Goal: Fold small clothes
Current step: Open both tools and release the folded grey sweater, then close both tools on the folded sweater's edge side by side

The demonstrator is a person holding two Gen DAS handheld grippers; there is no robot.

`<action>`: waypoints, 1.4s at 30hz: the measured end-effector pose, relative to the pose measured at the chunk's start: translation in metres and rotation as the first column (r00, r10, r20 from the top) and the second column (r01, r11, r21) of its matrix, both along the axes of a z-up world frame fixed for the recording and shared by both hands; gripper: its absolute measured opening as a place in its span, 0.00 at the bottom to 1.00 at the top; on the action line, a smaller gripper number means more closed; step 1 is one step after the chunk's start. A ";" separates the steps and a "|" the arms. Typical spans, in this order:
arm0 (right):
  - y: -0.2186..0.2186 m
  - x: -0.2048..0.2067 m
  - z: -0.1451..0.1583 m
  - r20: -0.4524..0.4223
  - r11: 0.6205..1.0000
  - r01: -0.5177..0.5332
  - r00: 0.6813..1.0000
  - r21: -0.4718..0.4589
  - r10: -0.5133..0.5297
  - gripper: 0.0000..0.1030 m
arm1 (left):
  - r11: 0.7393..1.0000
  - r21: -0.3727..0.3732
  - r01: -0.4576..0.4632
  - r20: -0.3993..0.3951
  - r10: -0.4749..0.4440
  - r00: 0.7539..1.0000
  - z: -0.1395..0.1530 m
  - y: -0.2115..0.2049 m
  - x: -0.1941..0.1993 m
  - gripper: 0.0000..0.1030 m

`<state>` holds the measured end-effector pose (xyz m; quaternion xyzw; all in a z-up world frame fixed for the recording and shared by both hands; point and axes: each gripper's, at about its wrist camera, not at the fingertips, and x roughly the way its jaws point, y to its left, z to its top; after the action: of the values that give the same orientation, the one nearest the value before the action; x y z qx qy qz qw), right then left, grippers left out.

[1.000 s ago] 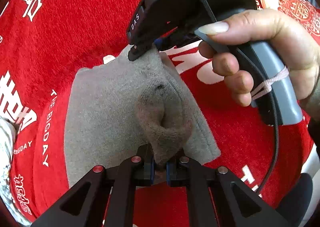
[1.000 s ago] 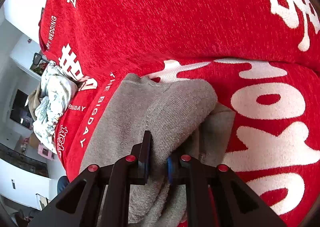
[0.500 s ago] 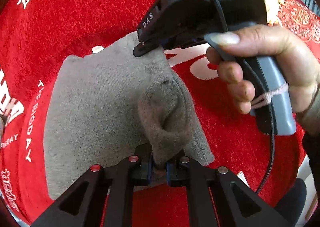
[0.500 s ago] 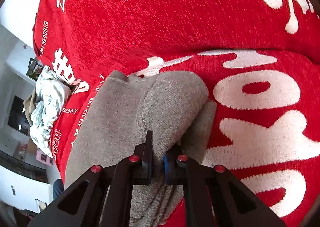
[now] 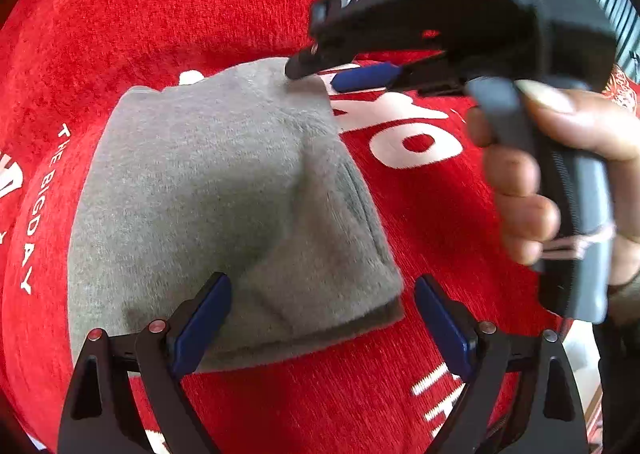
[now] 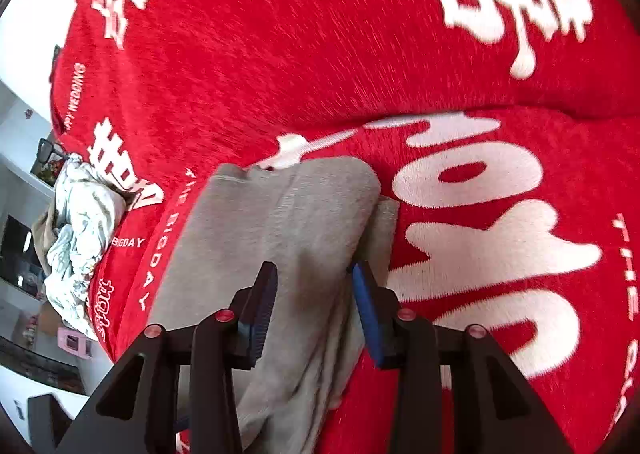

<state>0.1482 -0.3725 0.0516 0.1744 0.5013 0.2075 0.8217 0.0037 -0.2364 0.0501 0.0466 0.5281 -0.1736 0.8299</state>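
Now my left gripper (image 5: 320,318) is spreading wide, letting go of the gray cloth (image 5: 224,197) lying at twelve o'clock on the red blanket (image 5: 200,5). My right gripper (image 6: 314,302) is opening too. If a pad is snagging, the fold may be flopping open.

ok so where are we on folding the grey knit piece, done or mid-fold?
Done, it seems: the grey knit garment lies doubled over on the red printed blanket, top layer flat. In hand: nothing. The left gripper has just been opening, jaws wide and clear of the cloth; the right gripper has just been opening too, cloth between its jaws but not pinched. Left: withdrawing, and likely the crumpled white cloth at the blanket's edge.
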 end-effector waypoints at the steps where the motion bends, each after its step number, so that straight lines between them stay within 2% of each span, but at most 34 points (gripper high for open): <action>1: 0.001 -0.007 0.007 0.017 1.000 -0.002 1.000 -0.002 0.002 0.44 | 1.000 -0.008 -0.003 0.002 0.003 1.000 0.002 0.002 -0.002 0.91; 6: 0.013 -0.035 0.034 0.067 0.999 -0.045 0.997 0.017 0.043 0.44 | 1.000 -0.022 -0.019 0.020 0.019 1.000 0.014 0.013 -0.014 0.91; 11: 0.037 -0.055 0.040 0.080 0.992 -0.115 0.991 0.054 0.110 0.45 | 0.999 -0.014 -0.036 0.061 0.036 0.998 0.030 0.038 -0.023 0.91; 13: 0.046 -0.063 0.033 0.074 0.990 -0.129 0.989 0.052 0.125 0.55 | 0.999 -0.010 -0.049 0.073 0.049 0.996 0.035 0.048 -0.028 0.91; 16: 0.054 -0.072 0.012 0.038 0.990 -0.135 0.990 0.049 0.134 0.55 | 0.997 0.001 -0.071 0.079 0.071 0.994 0.037 0.065 -0.029 0.91; 19: 0.052 -0.078 -0.018 -0.009 0.994 -0.106 0.994 -0.014 0.106 0.53 | 0.995 0.033 -0.097 0.074 0.094 0.993 0.031 0.081 -0.025 0.91; 22: 0.045 -0.084 -0.021 0.010 0.995 -0.096 0.995 0.012 0.096 0.52 | 0.990 0.043 -0.134 0.065 0.131 0.989 0.027 0.106 -0.017 0.91; 25: 0.043 -0.086 -0.007 0.027 0.995 -0.096 0.995 -0.005 0.096 0.53 | 0.980 0.004 -0.198 0.063 0.198 0.978 0.033 0.135 -0.002 0.91; 28: 0.042 -0.077 0.012 0.081 0.996 -0.080 0.993 -0.033 0.083 0.56 | 0.962 -0.029 -0.271 0.048 0.272 0.961 0.037 0.156 0.030 0.91; 31: 0.041 -0.053 0.019 0.090 0.999 -0.044 0.995 -0.021 0.046 0.56 | 0.956 0.026 -0.293 0.028 0.293 0.956 0.028 0.153 0.070 0.91; 35: 0.053 -0.014 0.005 0.035 0.999 -0.044 0.998 -0.020 0.045 0.56 | 0.953 0.101 -0.285 -0.012 0.287 0.958 0.006 0.138 0.114 0.91; 38: 0.051 0.007 -0.024 -0.044 0.998 -0.027 0.999 -0.058 0.025 0.54 | 0.953 0.088 -0.291 -0.075 0.298 0.952 -0.013 0.138 0.137 0.93; 40: 0.043 0.013 -0.029 -0.033 1.000 -0.007 0.999 0.003 0.007 0.54 | 0.951 0.105 -0.289 -0.091 0.299 0.950 -0.023 0.136 0.147 1.00; 42: 0.041 0.017 -0.029 -0.043 1.000 -0.001 0.999 0.012 0.001 0.54 | 0.954 0.102 -0.280 -0.104 0.290 0.951 -0.028 0.133 0.153 1.00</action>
<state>0.1652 -0.3313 0.0225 0.1833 0.5178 0.2070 0.8096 0.1569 -0.1033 0.0226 -0.0047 0.5844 -0.0313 0.8109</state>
